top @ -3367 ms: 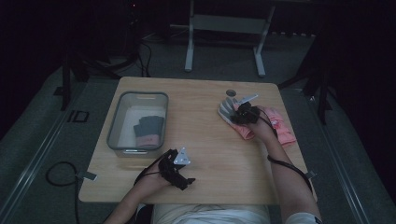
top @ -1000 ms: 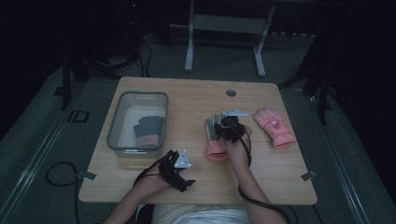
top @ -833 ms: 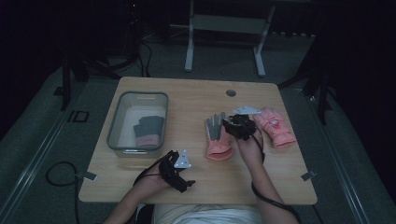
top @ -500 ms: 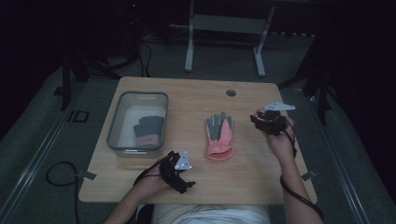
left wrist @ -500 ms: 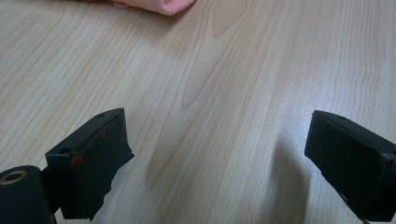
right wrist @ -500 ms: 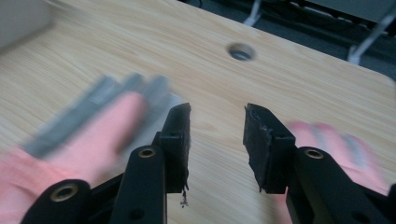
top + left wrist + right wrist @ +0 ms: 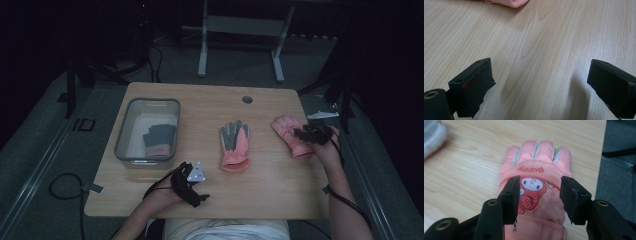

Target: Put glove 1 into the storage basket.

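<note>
Nearest the person, the left gripper (image 7: 192,186) rests low over the near edge of the wooden table (image 7: 270,190), left of centre. Its own view shows the jaws spread wide with nothing but bare wood between them (image 7: 541,82); the cuff of a pink glove just shows at the far edge of that view.

Further in, at the middle of the table, the first glove (image 7: 234,146) lies flat, grey palm up, fingers pointing to the far side and pink cuff toward the person. It is touched by nothing and lies well apart from both grippers.

At the right side, the right gripper (image 7: 311,134) hovers over the second pink glove (image 7: 291,135), which lies near the table's right edge with its fingers pointing far and slightly left. In the right gripper view, that glove (image 7: 536,172) lies back up, showing a cartoon figure in a red dotted dress. The jaws have just been opening and stand apart above the cuff end, one at each side of the figure; the pads press on nothing. Whether the tips touch the fabric cannot be told.

At the far left stands a clear plastic bin (image 7: 121,140) holding a grey glove with a pink cuff (image 7: 159,140).

A round grommet hole (image 7: 247,99) sits near the far edge.
</note>
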The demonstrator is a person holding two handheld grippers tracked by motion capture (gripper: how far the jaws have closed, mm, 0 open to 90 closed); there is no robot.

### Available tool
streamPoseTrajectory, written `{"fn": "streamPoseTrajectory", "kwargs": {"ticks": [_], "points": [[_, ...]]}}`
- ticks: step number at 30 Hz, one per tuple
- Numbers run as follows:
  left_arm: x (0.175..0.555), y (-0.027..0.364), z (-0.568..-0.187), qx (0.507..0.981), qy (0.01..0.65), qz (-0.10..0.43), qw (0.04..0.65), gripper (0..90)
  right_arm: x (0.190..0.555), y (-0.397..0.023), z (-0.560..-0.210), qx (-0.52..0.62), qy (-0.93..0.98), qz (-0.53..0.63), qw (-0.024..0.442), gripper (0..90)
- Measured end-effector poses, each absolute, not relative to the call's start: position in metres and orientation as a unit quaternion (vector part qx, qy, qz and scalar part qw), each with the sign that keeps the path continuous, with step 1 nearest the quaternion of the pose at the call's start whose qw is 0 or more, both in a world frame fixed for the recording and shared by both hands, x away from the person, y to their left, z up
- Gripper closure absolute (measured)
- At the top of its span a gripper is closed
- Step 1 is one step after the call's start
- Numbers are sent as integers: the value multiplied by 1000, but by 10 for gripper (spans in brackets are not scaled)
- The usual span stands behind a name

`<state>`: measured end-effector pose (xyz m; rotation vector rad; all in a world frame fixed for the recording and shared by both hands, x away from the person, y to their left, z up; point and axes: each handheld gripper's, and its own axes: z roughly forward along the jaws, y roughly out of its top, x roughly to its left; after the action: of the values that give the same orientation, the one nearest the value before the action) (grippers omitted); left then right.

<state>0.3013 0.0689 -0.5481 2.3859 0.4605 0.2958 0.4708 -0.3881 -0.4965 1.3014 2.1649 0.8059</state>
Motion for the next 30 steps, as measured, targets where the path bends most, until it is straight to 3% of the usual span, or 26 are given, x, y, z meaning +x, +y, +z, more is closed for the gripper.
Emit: {"fn": "streamPoseTrajectory", "kwargs": {"ticks": [3, 7, 14, 18, 25, 30], "points": [[301, 69, -548, 917, 176, 114, 340, 60, 478, -387, -509, 481, 796, 284, 233, 416], [301, 70, -548, 917, 175, 112, 340, 60, 481, -385, -524, 475, 804, 269, 233, 443], [300, 71, -548, 916, 175, 117, 342, 60, 477, -385, -533, 481, 793, 286, 240, 621], [301, 71, -548, 915, 177, 115, 345, 60, 476, -380, -532, 478, 796, 272, 254, 766], [301, 70, -548, 916, 176, 116, 341, 60, 467, -363, -528, 477, 791, 239, 301, 847], [301, 70, -548, 917, 176, 117, 339, 60, 461, -358, -510, 499, 773, 266, 288, 870]]}}
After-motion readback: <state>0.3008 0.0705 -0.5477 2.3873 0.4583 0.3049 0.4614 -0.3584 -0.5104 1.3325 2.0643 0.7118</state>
